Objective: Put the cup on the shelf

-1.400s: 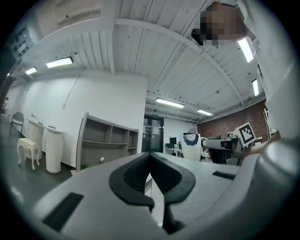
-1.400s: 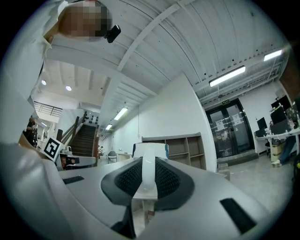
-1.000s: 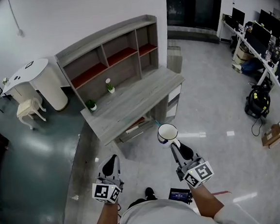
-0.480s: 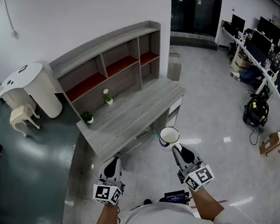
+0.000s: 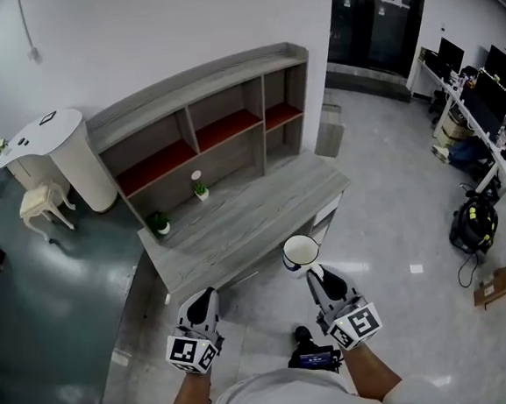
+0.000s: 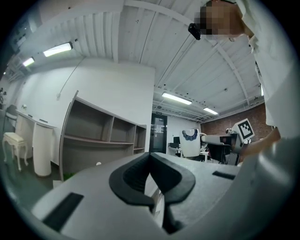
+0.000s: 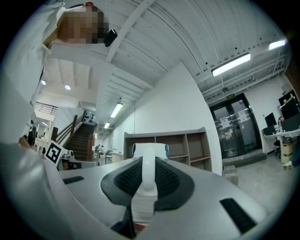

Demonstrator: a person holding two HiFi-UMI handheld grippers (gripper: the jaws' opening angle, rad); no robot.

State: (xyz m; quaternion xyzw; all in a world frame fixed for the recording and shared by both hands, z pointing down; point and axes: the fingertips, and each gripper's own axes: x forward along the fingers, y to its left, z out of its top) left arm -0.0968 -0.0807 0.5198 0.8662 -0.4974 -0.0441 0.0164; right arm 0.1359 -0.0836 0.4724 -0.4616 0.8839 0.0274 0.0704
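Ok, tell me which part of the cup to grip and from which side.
Grip the handle, coming in from the side away from the shelf. The cup is upright, mouth up, with the handle pointing back at the right gripper, whose jaws are shut on that thin loop. The round body looks too wide for them.

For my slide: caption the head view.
Right gripper holds a white cup before the shelf; left gripper shut, empty.
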